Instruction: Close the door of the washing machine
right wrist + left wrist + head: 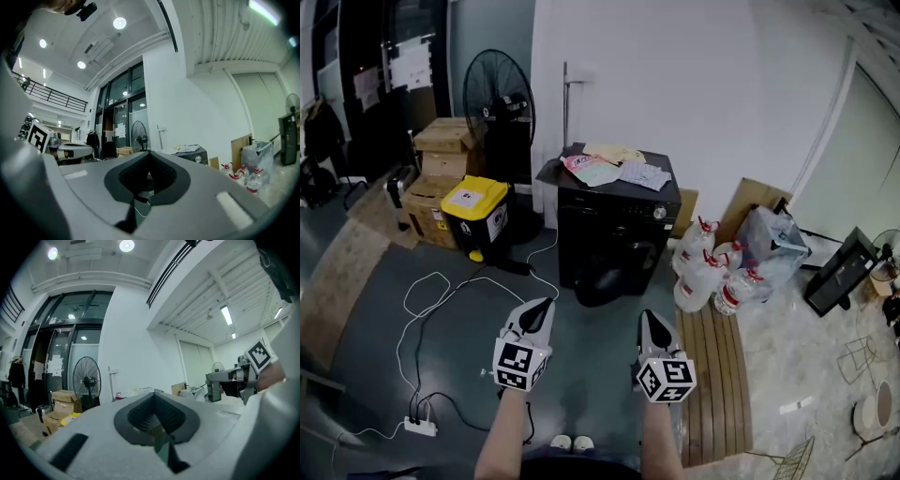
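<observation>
We hold left gripper [546, 305] and right gripper [647, 317] level, both jaws closed, empty, washer [619, 234] well apart ahead.

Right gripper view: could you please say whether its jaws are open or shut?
Shut: jaws of the right gripper meet, nothing between them.

White wall [675, 84], grey floor [600, 328], perhaps glass doors [61, 357]
</observation>
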A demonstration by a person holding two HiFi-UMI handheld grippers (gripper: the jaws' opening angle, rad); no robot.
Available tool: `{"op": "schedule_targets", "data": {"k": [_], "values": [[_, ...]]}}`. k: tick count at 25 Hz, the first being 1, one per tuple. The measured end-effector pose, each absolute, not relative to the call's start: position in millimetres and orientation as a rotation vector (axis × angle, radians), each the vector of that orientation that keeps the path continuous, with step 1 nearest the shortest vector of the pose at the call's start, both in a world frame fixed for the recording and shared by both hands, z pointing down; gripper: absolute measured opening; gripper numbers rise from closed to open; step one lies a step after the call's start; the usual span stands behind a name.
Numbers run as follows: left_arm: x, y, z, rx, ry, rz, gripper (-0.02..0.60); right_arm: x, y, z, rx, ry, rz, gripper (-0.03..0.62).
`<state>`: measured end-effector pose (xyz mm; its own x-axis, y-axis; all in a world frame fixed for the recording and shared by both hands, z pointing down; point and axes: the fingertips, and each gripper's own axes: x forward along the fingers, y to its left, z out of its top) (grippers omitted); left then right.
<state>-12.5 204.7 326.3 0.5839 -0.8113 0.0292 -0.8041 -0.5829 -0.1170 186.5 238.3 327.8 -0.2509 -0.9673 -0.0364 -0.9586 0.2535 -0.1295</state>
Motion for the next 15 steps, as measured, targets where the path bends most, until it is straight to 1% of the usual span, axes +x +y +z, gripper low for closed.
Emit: {"op": "schedule_targets", "data": {"k": [8,10,11,12,13,15], "values": [[-13.6,206.2,332.4,-2.716,1.396,-0.137,0.0,182.4,239.7,337.4,-1.8,2.412,-0.155,0.009],[-13.8,206.3,334.7,-2.719,1.394,-0.143,0.0,179.7,239.3,337.7,-1.79,2.425,-0.149,0.059],[-14.0,205.8,335.5,-2.722,1.394,-0.146,0.0,178.7,238.7,337.0,-1.787,2.429,-0.143,0.062],[-14.2,205.0,336.4,-2.724,1.394,-0.148,-0.001,177.9,237.9,336.2,-1.783,2.429,-0.136,0.089],[-14.2,204.2,337.3,-2.726,1.394,-0.151,0.0,177.4,237.1,335.8,-1.777,2.429,-0.133,0.122],[-14.1,203.2,339.1,-2.73,1.395,-0.155,0.0,177.0,235.6,336.6,-1.765,2.43,-0.137,0.214]]}}
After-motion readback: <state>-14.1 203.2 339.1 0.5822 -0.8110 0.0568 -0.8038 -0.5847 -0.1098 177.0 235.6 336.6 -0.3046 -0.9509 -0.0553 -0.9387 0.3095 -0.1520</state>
